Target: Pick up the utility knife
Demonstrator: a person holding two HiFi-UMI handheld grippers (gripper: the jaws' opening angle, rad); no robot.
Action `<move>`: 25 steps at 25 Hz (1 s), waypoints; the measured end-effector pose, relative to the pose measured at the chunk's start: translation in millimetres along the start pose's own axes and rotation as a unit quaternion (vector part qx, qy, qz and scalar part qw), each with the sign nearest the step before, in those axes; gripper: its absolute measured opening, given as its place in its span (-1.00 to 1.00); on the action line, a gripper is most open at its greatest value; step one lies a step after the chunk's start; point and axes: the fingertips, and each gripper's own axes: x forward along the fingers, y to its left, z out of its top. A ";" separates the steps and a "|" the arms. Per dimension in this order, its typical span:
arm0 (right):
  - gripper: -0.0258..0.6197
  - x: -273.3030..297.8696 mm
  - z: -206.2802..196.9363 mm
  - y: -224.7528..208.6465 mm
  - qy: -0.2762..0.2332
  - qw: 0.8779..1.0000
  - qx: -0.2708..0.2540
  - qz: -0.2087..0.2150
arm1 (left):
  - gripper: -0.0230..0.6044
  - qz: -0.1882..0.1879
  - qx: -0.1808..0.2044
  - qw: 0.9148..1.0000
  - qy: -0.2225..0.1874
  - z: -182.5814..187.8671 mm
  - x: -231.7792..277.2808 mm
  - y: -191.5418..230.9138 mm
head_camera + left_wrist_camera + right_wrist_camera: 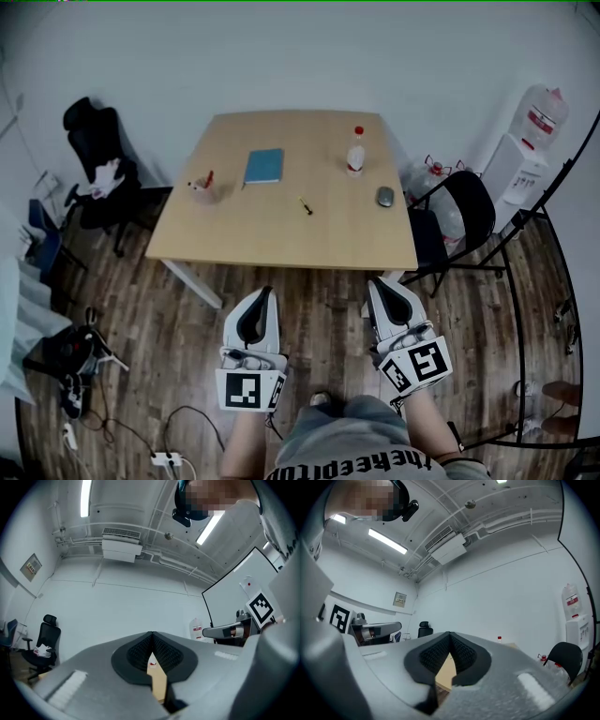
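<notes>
Both forearms are drawn in close to the person's body, side by side above the wooden floor, short of the counter's near edge. The left gripper and right gripper each carry the marker cube toward the person and point forward at the counter, roughly level and tipped slightly up. The two grippers are held apart, and neither reaches the counter.

Left gripper jaws: closed, with the dark ribbed pads meeting at the tips. Nothing is between them; only a sliver of the counter top shows through the notch below.

Right gripper jaws: likewise closed, pads meeting at the tips, with nothing held.

The utility knife lies flat on the counter, slightly right of centre and in its nearer half, well apart from both grippers. It shows as a short, slender yellow piece with a dark end, set at a slant. It is too small to make out blade or slider.

Other things on the counter, all clear of the knife:
- a grey mouse to its right;
- a blue notebook beyond it to the left;
- a small holder with red in it further left;
- a clear bottle with a red cap standing upright beyond it to the right.

A black office chair stands off the counter's left side, and a black folding chair off its right.
</notes>
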 end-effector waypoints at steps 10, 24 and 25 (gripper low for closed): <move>-0.92 16.2 -16.2 -5.8 0.017 1.000 -0.002 0.004 | -0.87 0.002 -0.008 1.000 0.009 -16.9 19.2 14.4; -0.92 94.0 -12.6 -44.0 0.003 0.999 -0.011 0.038 | -0.87 0.029 0.007 1.000 0.003 -25.8 86.0 44.7; -0.92 101.3 -11.9 -48.5 0.001 0.999 -0.010 0.040 | -0.87 0.032 0.008 0.999 0.002 -26.4 92.1 47.8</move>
